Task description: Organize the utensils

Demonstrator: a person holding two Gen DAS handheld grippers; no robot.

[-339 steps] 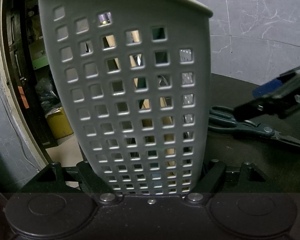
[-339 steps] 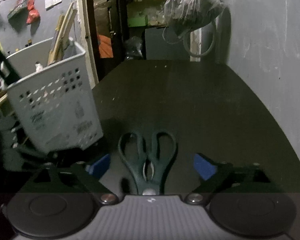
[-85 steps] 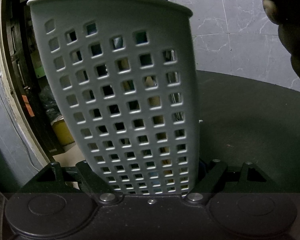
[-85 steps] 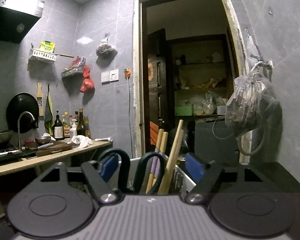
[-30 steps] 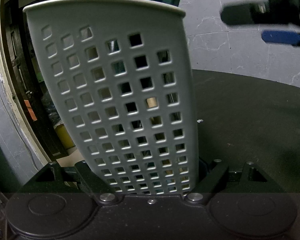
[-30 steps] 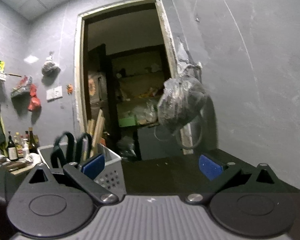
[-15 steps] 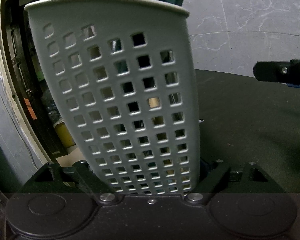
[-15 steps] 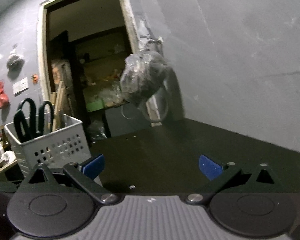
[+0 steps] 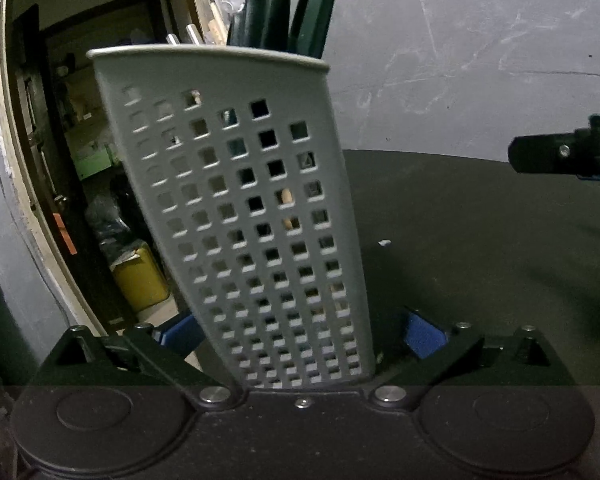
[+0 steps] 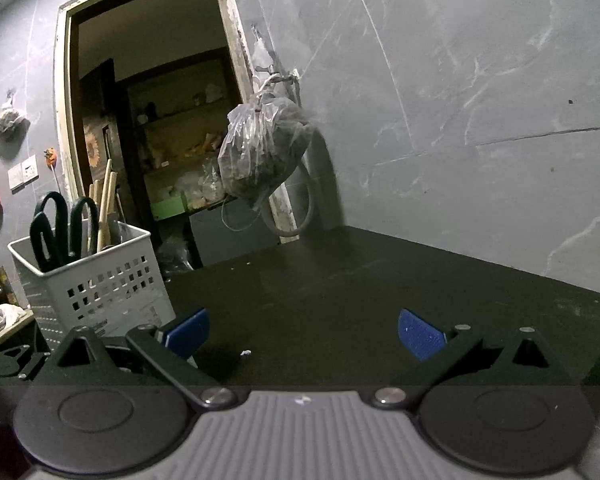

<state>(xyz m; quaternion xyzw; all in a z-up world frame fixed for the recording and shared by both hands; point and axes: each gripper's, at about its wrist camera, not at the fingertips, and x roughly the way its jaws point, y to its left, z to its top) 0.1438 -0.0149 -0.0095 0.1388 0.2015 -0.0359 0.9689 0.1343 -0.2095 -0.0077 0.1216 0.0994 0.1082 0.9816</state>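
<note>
Blue pads [image 9: 423,335] of the left gripper [image 9: 300,332] stand spread, jaws just opened off the grey basket [image 9: 252,216], which sits between them, untouched, long axis upright, centre frame. Scissors [image 9: 288,12] stand inside, handles up (upper centre). Right gripper [image 10: 302,334] is released too, empty, basket lower left & further off. Table [image 10: 360,280] looks cleared; task likely done.
</note>
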